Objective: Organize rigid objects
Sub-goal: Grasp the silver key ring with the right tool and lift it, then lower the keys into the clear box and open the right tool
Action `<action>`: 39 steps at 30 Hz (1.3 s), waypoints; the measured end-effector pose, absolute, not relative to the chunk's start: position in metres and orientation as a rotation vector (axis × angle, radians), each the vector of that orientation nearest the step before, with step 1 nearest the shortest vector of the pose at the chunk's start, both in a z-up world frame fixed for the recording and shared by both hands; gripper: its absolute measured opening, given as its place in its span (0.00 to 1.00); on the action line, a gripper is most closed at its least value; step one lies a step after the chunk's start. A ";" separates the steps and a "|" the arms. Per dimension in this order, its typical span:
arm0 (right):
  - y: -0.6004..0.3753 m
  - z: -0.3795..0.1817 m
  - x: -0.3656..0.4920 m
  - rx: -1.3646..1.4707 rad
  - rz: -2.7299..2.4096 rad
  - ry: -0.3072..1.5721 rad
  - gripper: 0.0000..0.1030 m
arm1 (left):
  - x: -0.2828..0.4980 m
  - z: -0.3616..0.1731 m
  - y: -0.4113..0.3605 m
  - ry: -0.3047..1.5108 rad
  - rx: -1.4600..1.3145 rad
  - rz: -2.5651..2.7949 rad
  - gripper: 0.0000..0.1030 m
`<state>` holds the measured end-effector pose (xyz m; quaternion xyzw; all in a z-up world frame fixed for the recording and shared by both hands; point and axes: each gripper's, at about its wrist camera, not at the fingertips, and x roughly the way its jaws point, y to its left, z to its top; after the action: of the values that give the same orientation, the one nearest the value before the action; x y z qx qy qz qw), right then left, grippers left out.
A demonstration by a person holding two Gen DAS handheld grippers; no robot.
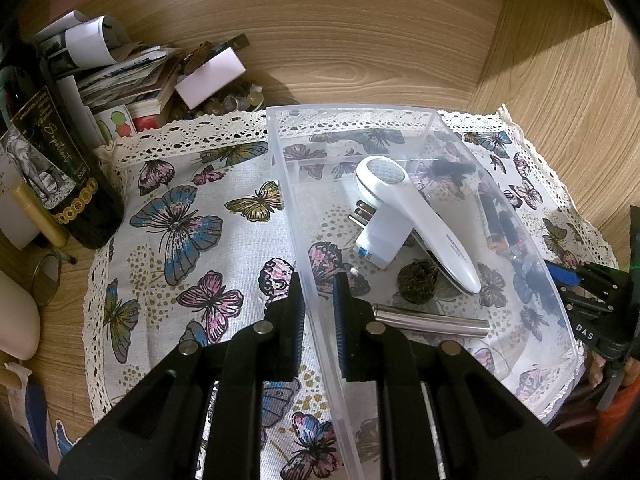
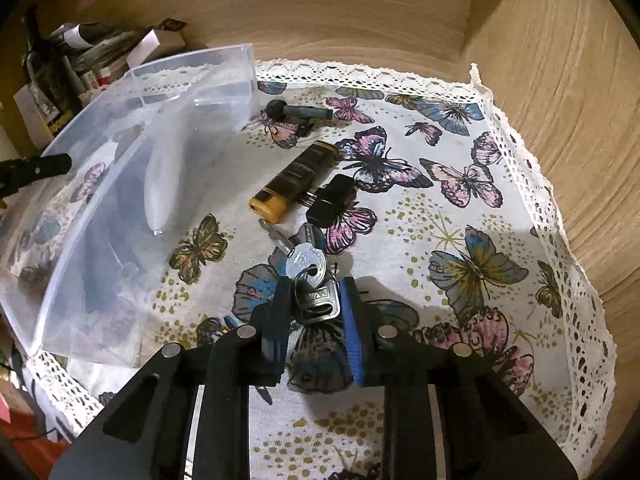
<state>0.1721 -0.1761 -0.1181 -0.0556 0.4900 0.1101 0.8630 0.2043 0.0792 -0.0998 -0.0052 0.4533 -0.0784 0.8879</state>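
Note:
A clear plastic bin [image 1: 352, 109] stands on a butterfly-print cloth [image 1: 180, 220]. My left gripper [image 1: 319, 294] is shut on the bin's near left wall, one finger inside and one outside. Inside the bin lie a white lint shaver [image 1: 420, 216], a white plug adapter [image 1: 380, 240], a small pinecone [image 1: 418, 282], a metal tube [image 1: 432, 322] and batteries [image 1: 496, 220]. In the right wrist view, my right gripper [image 2: 314, 286] is shut on a bunch of keys [image 2: 308, 266] lying on the cloth, to the right of the bin [image 2: 100, 280].
Beyond the keys lie a brown-and-yellow lighter [image 2: 292, 184], a black key fob [image 2: 332, 200] and a black round-headed piece [image 2: 298, 112]. A wine bottle [image 1: 60, 168] and a pile of papers [image 1: 120, 72] crowd the left. Wooden walls [image 2: 560, 120] close in the back and right.

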 end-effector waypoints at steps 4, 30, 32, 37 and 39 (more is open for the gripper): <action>-0.177 -0.109 0.170 -0.093 0.238 1.006 0.21 | 0.204 -0.100 0.079 0.942 -0.012 -0.163 0.13; -0.147 -0.013 0.171 -0.106 0.340 0.721 0.21 | 0.204 -0.100 0.079 0.941 -0.011 -0.162 0.13; -0.140 -0.007 0.172 -0.109 0.362 0.704 0.21 | 0.204 -0.100 0.079 0.941 -0.012 -0.162 0.13; -0.123 0.002 0.174 -0.099 0.419 0.668 0.21 | 0.204 -0.100 0.079 0.941 -0.011 -0.162 0.13; -0.115 0.002 0.175 -0.103 0.449 0.666 0.21 | 0.204 -0.100 0.079 0.941 -0.012 -0.162 0.13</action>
<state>0.1746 -0.1145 0.0024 -0.0499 0.3241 0.2184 0.9191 0.2037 0.0790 -0.1000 -0.0056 0.4528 -0.0781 0.8882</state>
